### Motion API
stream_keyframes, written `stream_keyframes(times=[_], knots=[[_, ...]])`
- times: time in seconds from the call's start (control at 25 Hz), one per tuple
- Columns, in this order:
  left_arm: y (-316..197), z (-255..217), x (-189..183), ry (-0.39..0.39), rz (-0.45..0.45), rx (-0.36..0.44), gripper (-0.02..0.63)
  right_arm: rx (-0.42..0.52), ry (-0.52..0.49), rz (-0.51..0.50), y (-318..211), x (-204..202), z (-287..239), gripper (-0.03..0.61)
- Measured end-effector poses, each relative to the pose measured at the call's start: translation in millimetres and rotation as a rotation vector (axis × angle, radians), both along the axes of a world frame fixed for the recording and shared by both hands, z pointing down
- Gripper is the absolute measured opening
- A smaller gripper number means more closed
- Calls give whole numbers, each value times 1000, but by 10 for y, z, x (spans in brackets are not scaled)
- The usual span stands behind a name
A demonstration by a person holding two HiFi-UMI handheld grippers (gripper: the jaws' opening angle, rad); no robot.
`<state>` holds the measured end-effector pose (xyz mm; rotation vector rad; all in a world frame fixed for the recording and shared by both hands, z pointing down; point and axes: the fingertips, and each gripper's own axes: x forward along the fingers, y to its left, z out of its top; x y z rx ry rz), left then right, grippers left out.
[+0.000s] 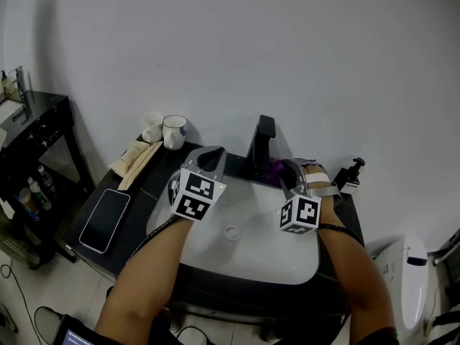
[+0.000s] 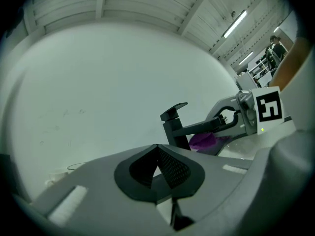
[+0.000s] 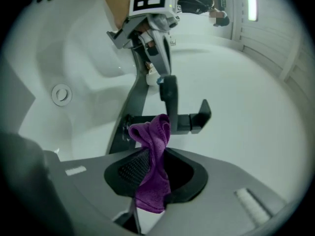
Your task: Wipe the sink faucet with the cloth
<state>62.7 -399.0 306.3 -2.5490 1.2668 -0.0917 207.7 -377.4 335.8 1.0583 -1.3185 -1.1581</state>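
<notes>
I'm clamping my right gripper (image 3: 153, 167) on the purple cloth (image 3: 151, 136), holding it just beside the black faucet (image 1: 261, 144) at the sink's (image 1: 251, 261) far edge. My left gripper (image 2: 158, 167) is hovering with its jaws together, empty.

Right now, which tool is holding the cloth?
The right tool, shut on the purple cloth close to the black faucet. The left tool is shut with nothing in it.

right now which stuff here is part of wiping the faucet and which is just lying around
Job: purple cloth, black faucet, right gripper shut on the cloth.
Lying about: phone, two mugs, pump bottle, packets beside the mugs.
</notes>
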Motion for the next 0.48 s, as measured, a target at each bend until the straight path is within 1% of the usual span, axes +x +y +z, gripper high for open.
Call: stream_keyframes(times=[0.2, 0.36, 0.48], knots=[[-7, 2, -6, 6, -2, -5, 17, 66, 4, 46, -196, 226, -460, 94], [-19, 19, -5, 12, 1, -10, 17, 117, -4, 68, -332, 251, -804, 95], [-17, -5, -20, 16, -4, -7, 17, 121, -2, 76, -412, 211, -877, 95]])
